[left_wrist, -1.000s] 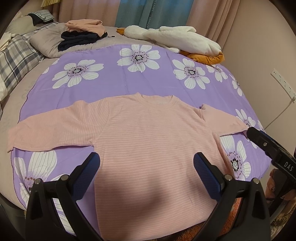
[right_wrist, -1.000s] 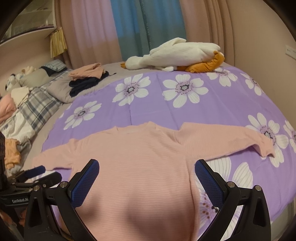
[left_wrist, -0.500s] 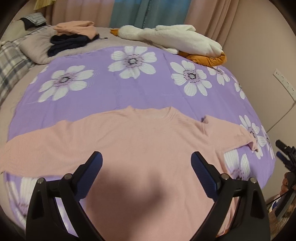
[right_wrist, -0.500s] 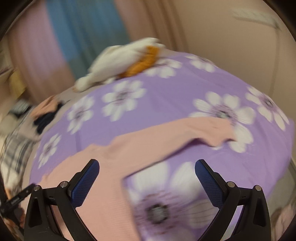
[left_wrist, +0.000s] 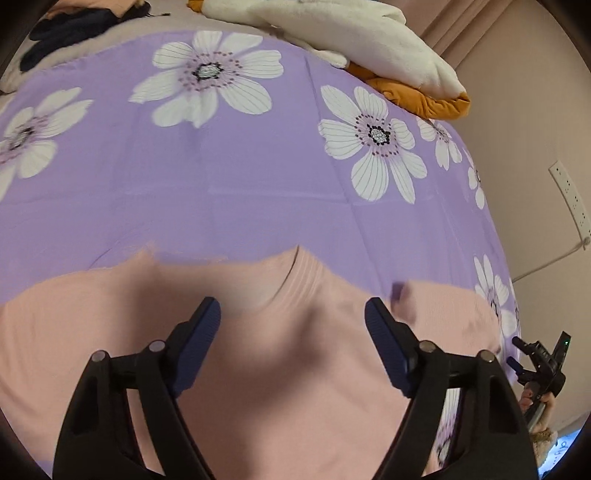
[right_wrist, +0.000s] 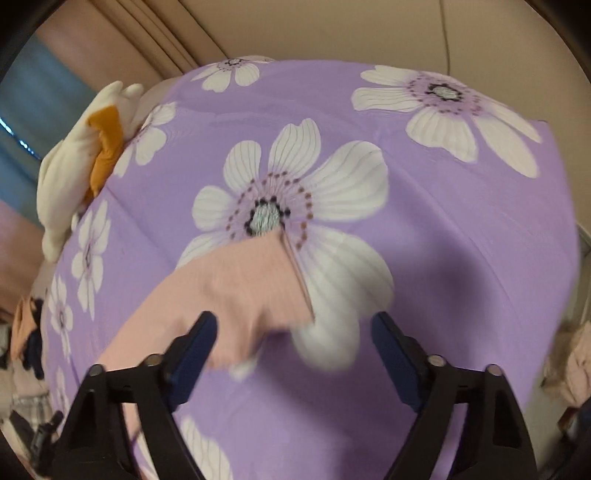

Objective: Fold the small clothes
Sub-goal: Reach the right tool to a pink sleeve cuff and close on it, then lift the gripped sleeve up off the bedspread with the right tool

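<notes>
The pink long-sleeved top [left_wrist: 280, 373] lies flat, front up, on the purple flowered bedspread [left_wrist: 229, 206], at the near side of the bed, collar toward the far side.

Left gripper [left_wrist: 293, 317]: positioned above the upper chest of the top, just near of the collar [left_wrist: 291, 273]. The jaws have just been closing but stand apart. No cloth is between the blue pads [left_wrist: 201, 334]; nothing is gripped.

Far side of the bed: a white and orange plush [left_wrist: 369, 44] lies at the right; dark folded clothes [left_wrist: 62, 33] lie at the left.

Right gripper [right_wrist: 293, 334]: positioned over the cuff end of the right sleeve [right_wrist: 240, 291], which rests on a large white flower of the bedspread. The jaws have just been closing and remain apart. The left pad [right_wrist: 194, 349] is over the sleeve edge; whether it touches the cloth cannot be determined. The cuff [right_wrist: 295, 273] lies between the two fingers and is not clamped.

Right wall: a socket strip [left_wrist: 570, 197] with a cable.
</notes>
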A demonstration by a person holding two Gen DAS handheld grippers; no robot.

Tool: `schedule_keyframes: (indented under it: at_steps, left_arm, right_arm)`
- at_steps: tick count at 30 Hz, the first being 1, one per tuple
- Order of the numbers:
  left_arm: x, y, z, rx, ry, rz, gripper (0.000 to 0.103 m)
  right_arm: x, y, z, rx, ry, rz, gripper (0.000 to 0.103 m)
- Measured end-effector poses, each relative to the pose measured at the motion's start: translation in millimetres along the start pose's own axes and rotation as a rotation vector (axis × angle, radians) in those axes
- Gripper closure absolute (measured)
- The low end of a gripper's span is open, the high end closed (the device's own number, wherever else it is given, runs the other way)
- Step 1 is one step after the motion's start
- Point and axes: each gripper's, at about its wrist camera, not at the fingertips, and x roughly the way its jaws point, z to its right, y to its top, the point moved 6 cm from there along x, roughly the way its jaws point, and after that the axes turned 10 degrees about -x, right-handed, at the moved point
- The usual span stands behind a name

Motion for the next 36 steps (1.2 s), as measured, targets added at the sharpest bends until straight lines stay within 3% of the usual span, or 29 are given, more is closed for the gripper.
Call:
schedule_keyframes:
  at_steps: [1,3,6,8,12,15,17,18,22,25,26,28,32,36]
  left_arm:
    - [6,3,0,-0.004,0.002,-0.002,0.028]
    - [24,9,-2,-0.021,0.017,-0.028,0.035]
    - [48,10,-9,-0.072,0.022,-0.094,0.042]
    - [53,13,-7,-0.073,0.012,-0.078,0.046]
    - [64,16,5,-0.069,-0.047,-0.107,0.073]
    - [73,13,13,-0.082,-0.102,-0.149,0.081]
    - [76,13,14,-0.041,-0.054,-0.119,0.093]
    - [78,13,15,-0.024,-0.042,-0.109,0.094]
    - [64,22,13,0.0,-0.023,0.016,0.095]
    - [58,33,16,0.006,-0.026,0.049,0.095]
    - [57,37,18,0.032,-0.011,0.069,0.103]
    - [53,50,22,0.059,0.021,0.135,0.103]
    - [65,64,19,-0.025,-0.02,0.081,0.103]
    - [65,53,21,0.013,-0.016,0.057,0.103]
  right_arm:
    - [5,3,-2,-0.008,0.001,-0.008,0.026]
    - [24,9,-7,-0.008,0.007,-0.046,0.039]
    - [43,16,-20,-0.031,0.033,-0.069,0.042]
    - [47,21,-31,-0.085,0.004,-0.057,0.049]
    - [56,30,-41,-0.147,-0.044,-0.051,0.087]
    - [52,33,-44,-0.168,-0.04,-0.035,0.088]
    - [50,35,-42,-0.167,-0.032,-0.026,0.089]
    - [49,36,-42,-0.167,-0.031,-0.021,0.089]
    - [35,48,-39,-0.167,-0.055,0.04,0.09]
    - [12,63,-38,-0.152,-0.015,0.108,0.091]
    - [3,70,-38,-0.154,-0.001,0.136,0.091]
    - [-8,79,-34,-0.163,-0.017,0.182,0.091]
    - [10,82,-35,-0.178,-0.048,0.149,0.091]
    - [39,68,-22,-0.153,-0.104,0.088,0.091]
